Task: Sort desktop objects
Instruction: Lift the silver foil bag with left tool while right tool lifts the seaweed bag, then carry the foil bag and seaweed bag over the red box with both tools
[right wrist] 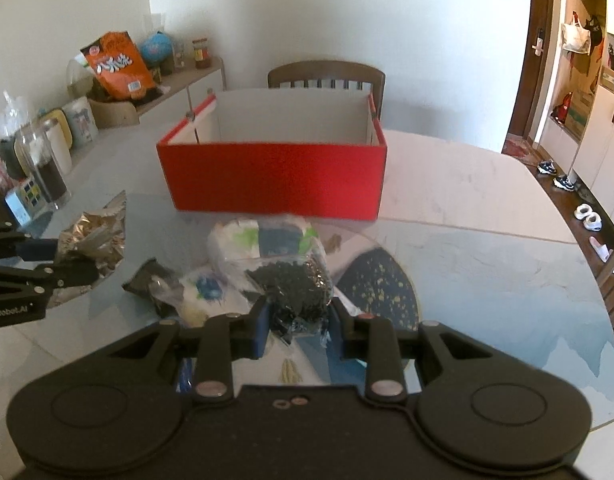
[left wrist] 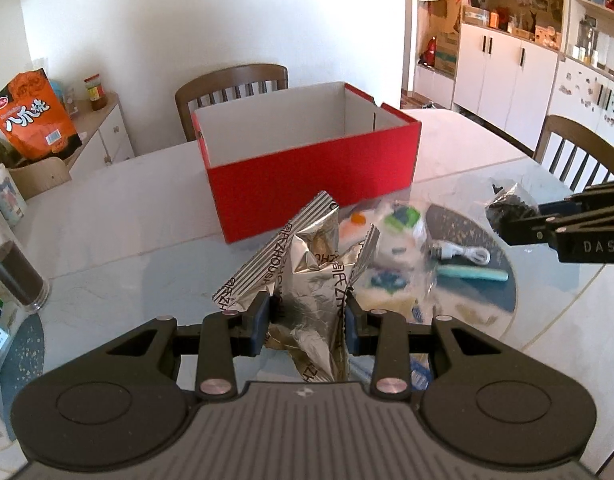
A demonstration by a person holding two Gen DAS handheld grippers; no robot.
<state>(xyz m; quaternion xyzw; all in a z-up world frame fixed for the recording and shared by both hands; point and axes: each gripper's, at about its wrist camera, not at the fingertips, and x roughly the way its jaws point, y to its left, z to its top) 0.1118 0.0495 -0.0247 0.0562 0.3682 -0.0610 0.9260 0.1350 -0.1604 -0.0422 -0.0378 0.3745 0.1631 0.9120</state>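
You had one red box [left wrist: 311, 184] on the tabletop [left wrist: 127, 216], two claws, left [left wrist: 307, 320] and right [right wrist: 299, 320], one silver foil bag [left wrist: 307, 272], one clear bag of black pieces [right wrist: 295, 280], one white cable [left wrist: 463, 254], one teal stick [left wrist: 473, 274], and two chairs [left wrist: 231, 84] [left wrist: 579, 152].

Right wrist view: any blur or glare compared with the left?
Right wrist view: clear bag of black bits and items behind look soft; red box bows from fisheye. Left wrist view: silver foil packet glints, table washed pale by daylight.
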